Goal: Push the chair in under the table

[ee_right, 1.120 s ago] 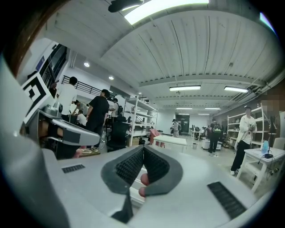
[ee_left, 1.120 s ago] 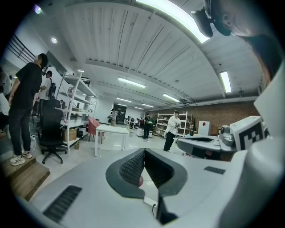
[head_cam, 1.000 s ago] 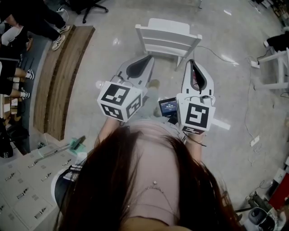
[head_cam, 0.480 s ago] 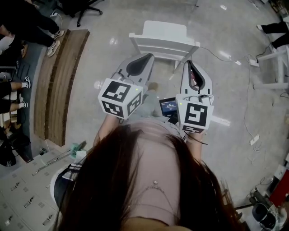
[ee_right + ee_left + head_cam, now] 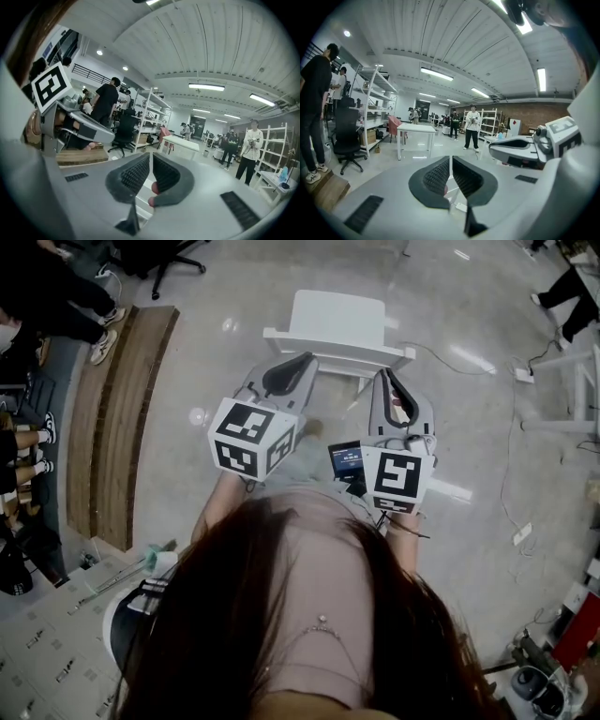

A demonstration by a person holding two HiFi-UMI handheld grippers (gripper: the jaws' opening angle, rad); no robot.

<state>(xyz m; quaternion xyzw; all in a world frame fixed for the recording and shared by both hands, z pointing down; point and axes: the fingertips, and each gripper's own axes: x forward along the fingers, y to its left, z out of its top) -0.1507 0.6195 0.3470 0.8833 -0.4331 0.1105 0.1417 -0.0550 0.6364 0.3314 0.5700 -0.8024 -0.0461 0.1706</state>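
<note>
A white chair [image 5: 337, 322] stands on the grey floor at the top middle of the head view, its back rail towards me. My left gripper [image 5: 302, 360] reaches forward with its tips over the near left part of that rail, jaws shut and empty. My right gripper [image 5: 385, 374] is held beside it, tips at the rail's near right end, also shut on nothing. I cannot tell whether either one touches the chair. In the left gripper view the shut jaws [image 5: 450, 161] point towards a white table [image 5: 415, 129] far across the room. The right gripper [image 5: 151, 161] faces the same table [image 5: 180, 142].
A long wooden platform [image 5: 122, 418] runs along the left, with seated people's legs [image 5: 37, 296] and a black office chair [image 5: 169, 259] beyond it. Cables [image 5: 511, 474] and a white frame [image 5: 572, 381] lie at the right. People [image 5: 472, 126] and shelving [image 5: 370, 108] stand farther off.
Both grippers have moved forward to the chair, and their tips now overlap its back rail. The jaws have stayed shut.
</note>
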